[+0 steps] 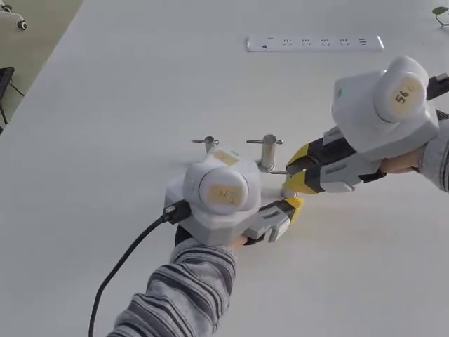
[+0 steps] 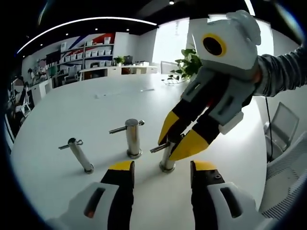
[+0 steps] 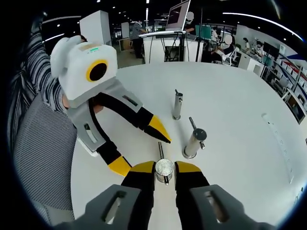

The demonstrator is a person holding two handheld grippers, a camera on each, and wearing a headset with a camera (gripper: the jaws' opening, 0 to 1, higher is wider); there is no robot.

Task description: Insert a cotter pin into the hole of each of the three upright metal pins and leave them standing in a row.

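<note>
My right tool point(image 3: 164, 171) grips the nearest pin's point(image 2: 167, 162) top, hiding the cotter pin's point(image 2: 157, 149) far end; my left tool point(image 2: 163, 166) gapes around its base.

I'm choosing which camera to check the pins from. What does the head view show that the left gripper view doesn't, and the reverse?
The head view adds the black cable trailing from the left hand-held gripper. The left gripper view adds the third metal pin, its top clamped by the right hand-held gripper, and a potted plant. Both share the middle metal pin and the end metal pin, each with a cotter pin through it.
</note>
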